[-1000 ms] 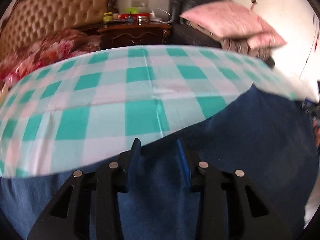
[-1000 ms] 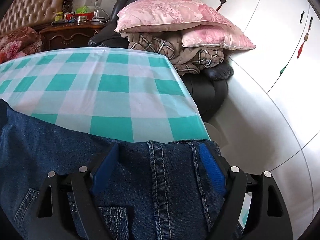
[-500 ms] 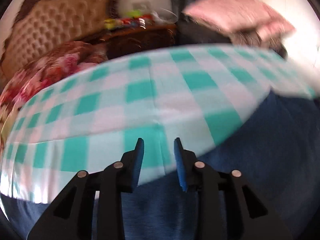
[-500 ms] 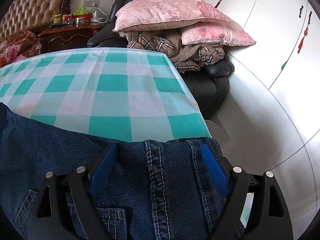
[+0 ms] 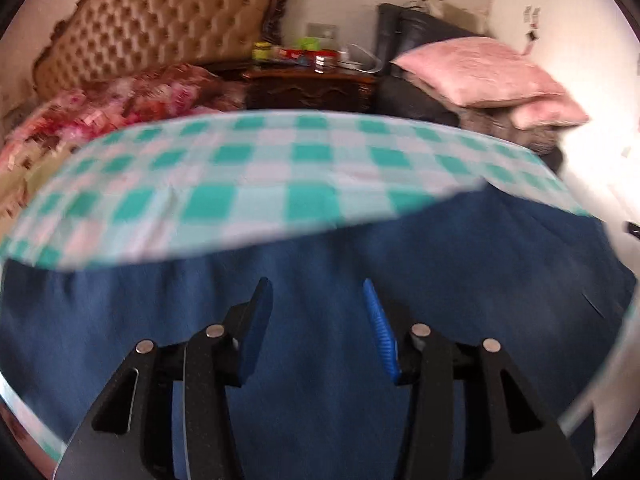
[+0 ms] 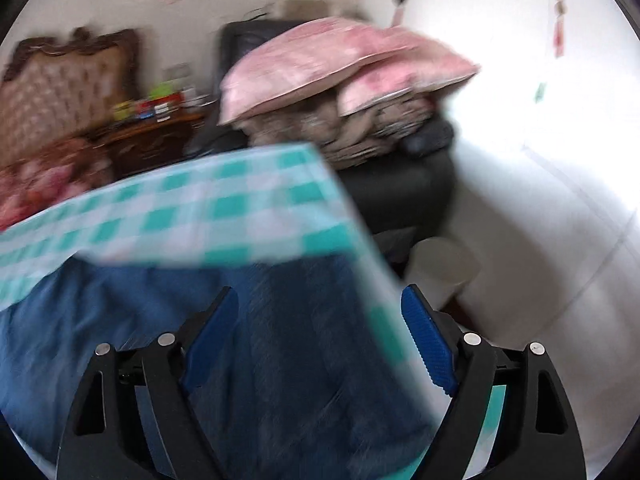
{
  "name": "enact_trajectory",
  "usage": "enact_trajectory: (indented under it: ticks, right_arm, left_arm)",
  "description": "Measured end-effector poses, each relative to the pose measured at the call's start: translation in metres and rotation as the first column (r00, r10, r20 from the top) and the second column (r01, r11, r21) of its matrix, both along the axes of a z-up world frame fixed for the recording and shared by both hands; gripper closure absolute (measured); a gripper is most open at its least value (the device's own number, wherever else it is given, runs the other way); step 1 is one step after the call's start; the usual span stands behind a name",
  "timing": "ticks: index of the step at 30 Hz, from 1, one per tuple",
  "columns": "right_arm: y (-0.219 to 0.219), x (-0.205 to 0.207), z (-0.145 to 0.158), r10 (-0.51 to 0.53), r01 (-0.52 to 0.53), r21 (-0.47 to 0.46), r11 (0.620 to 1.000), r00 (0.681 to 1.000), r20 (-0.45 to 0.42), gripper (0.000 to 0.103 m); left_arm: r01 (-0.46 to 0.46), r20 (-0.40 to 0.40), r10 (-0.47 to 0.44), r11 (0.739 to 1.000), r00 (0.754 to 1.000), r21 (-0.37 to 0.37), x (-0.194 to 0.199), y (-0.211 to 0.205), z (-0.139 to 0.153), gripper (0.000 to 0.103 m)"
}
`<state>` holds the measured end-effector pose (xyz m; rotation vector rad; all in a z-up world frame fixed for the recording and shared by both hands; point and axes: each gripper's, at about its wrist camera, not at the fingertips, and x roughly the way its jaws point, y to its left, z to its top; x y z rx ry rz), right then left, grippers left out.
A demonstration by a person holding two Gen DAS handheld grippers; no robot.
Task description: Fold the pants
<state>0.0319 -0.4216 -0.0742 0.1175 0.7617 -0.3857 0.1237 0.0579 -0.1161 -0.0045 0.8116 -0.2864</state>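
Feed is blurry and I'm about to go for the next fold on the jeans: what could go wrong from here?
1. The jeans reach the corner of the table under the checked tablecloth; a tug may slide them off.
2. The right gripper straddles that edge, so closing could catch tablecloth with denim.
3. The left gripper, jaws just opening, hangs over flat denim holding nothing; both views are blurred, so aim may be off.

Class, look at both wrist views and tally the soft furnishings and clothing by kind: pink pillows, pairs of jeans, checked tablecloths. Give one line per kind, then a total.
Pink pillows: 2 (upper pillow, lower pillow)
Pairs of jeans: 1 (jeans)
Checked tablecloths: 1 (tablecloth)
Total: 4
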Motion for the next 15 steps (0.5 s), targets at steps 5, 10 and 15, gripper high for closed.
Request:
enact_trajectory:
  ticks: [5,10,15]
  right_arm:
    - [-0.016,-0.039,-0.027,-0.111,0.122,0.122,0.985,0.99,-0.092,0.043]
    - [-0.027,-0.064,-0.04,-0.128,0.147,0.135,0.98,0.982,-0.142,0.077]
    - [-0.038,-0.088,-0.024,-0.206,0.219,0.171,0.961,0.974,-0.095,0.065]
  left_arm:
    - [0.047,0.021,-0.044,0.992,0.999,-0.12,-0.07,-0.007,0.005,0.056]
    - [0.343,0.083,-0.336,0.934,0.938,-0.099,-0.121,-0.093,0.015,0.056]
    - [0.578,0.173,-0.581,0.813,0.795,0.075,-0.168,-0.191,0.01,0.056]
